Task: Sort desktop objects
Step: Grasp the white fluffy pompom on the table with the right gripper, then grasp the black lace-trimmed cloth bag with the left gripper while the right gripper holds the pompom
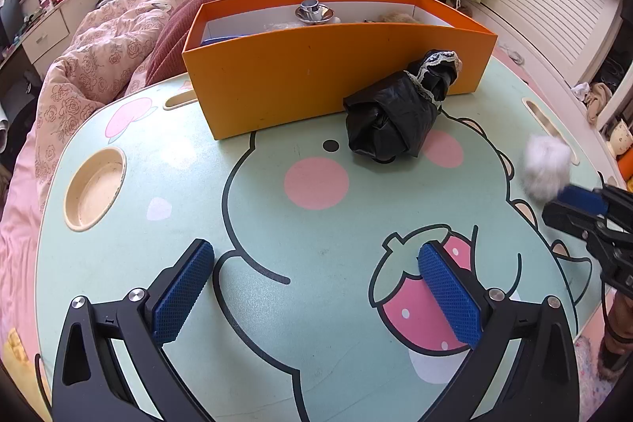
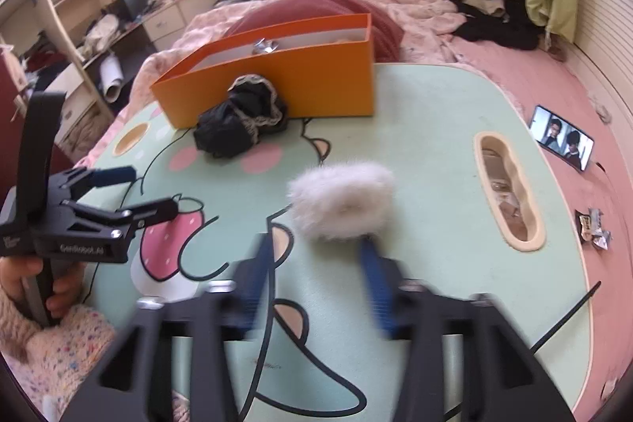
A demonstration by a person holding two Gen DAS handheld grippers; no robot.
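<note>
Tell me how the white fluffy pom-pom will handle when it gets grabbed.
The white fluffy pom-pom looks soft and very light, so it will probably squash between the fingers. Its long fur may slip. Being roundish, it could roll on the smooth mint-green lap table.

Lap table [image 1: 277, 303], free room and obstructions, left wrist view.

- Near centre and near left: bare printed top, open to passage.
- Far centre: orange box [image 1: 316, 74], tall walls, open top; blocks the far edge. Entry from above only.
- Black bundle [image 1: 395, 117]: touching the box's near wall, right of centre; narrows the approach there.
- White fluffy ball [image 1: 548, 165]: right edge, just ahead of the right gripper [image 1: 581, 208].
- Round recess [image 1: 95, 188]: left, sunken.
- Slot [image 2: 510, 192]: right, holds small items.
- Between bundle and ball: clear lane.
</note>
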